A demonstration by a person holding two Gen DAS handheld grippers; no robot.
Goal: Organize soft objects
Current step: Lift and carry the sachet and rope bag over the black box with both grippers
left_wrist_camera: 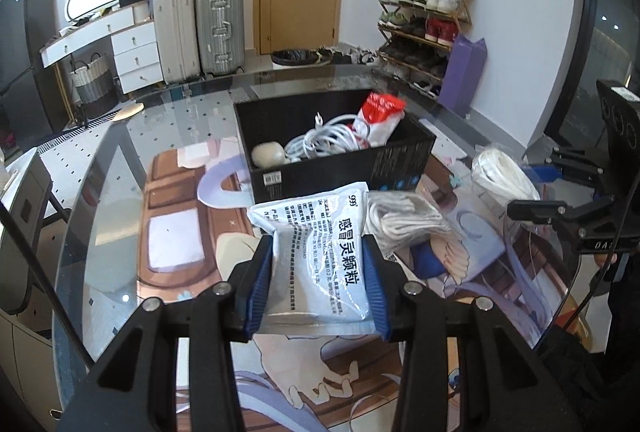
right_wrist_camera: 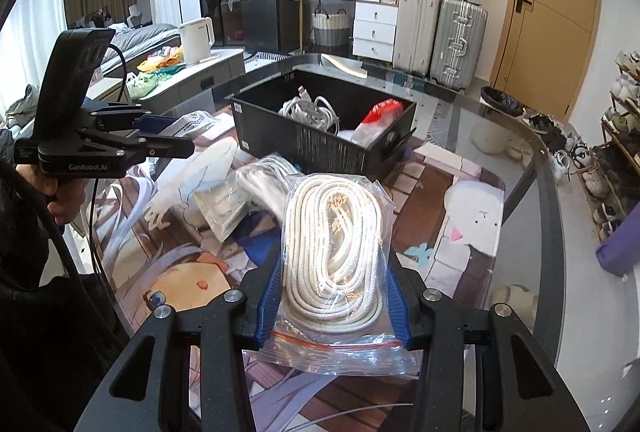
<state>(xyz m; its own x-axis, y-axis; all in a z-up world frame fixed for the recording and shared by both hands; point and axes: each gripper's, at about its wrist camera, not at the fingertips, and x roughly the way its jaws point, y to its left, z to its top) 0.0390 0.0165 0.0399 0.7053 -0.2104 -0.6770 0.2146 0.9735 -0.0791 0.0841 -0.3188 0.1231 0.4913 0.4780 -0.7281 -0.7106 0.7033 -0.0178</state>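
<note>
Blue pads of the left tool (left_wrist_camera: 318,274) press in on both sides of a white medicine sachet (left_wrist_camera: 316,252) with black Chinese print, so the tool is pinching it about halfway closed, the packet held above the bench (left_wrist_camera: 100,192) just short of the black box (left_wrist_camera: 336,168). Over on the right, the right tool (right_wrist_camera: 334,284) is spread wider and clamps a clear zip bag of coiled white rope (right_wrist_camera: 338,252), its red-striped seal hanging out toward the camera below the fingers.

From the left wrist I can see into the box: a tangle of white cable (left_wrist_camera: 324,142), a pale rounded lump (left_wrist_camera: 267,154) in the near corner, and a red-and-white packet (left_wrist_camera: 378,116) leaning at the far side. That same view catches the right tool at the right edge with its rope bag. The right wrist view shows what the left misses: more bagged white rope (right_wrist_camera: 264,180) and a flat pouch (right_wrist_camera: 222,206) lying on the printed mat (right_wrist_camera: 460,224) between the box and the held bag, and the left tool seen side-on at the left, the person's hand (right_wrist_camera: 64,200) on its grip.
</note>
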